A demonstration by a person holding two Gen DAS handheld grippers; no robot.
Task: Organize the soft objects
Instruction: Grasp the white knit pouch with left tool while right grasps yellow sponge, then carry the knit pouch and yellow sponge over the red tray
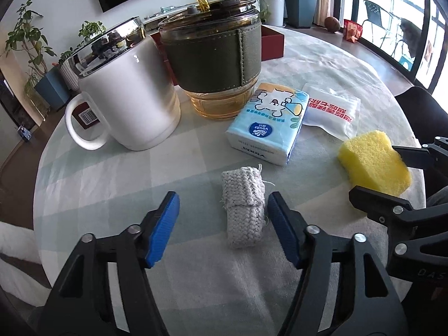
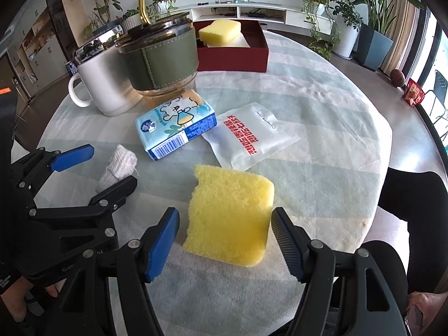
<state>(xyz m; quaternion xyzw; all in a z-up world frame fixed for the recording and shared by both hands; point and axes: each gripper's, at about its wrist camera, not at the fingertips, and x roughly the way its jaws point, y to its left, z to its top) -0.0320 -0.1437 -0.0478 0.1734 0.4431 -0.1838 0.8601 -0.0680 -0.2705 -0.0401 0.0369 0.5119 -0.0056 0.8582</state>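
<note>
Checked pale tablecloth (image 2: 308, 106) over round table; potted plants (image 2: 375, 22), white cabinet (image 2: 260, 14) behind. Left gripper (image 1: 222, 224) apart around knitted cloth (image 1: 244, 210); right gripper (image 2: 224, 232) apart around yellow sponge (image 2: 228, 215).

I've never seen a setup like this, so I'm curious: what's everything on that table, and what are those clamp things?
knitted cloth: 1, grey-white, folded, near edge, between the left gripper's fingers
sponge: 1, yellow, between the right gripper's fingers
second sponge: 1, yellow, inside the box
box: 1, dark red, far side
tissue pack: 1, light blue, centre
sachet: 1, white with red print, beside the tissue pack
mug: 1, white, left
tumbler: 1, amber glass, green sleeve, beside the mug
tablecloth: 1, pale checked
left hand-held gripper: 1, black, blue pads, open
right hand-held gripper: 1, same, open
</note>
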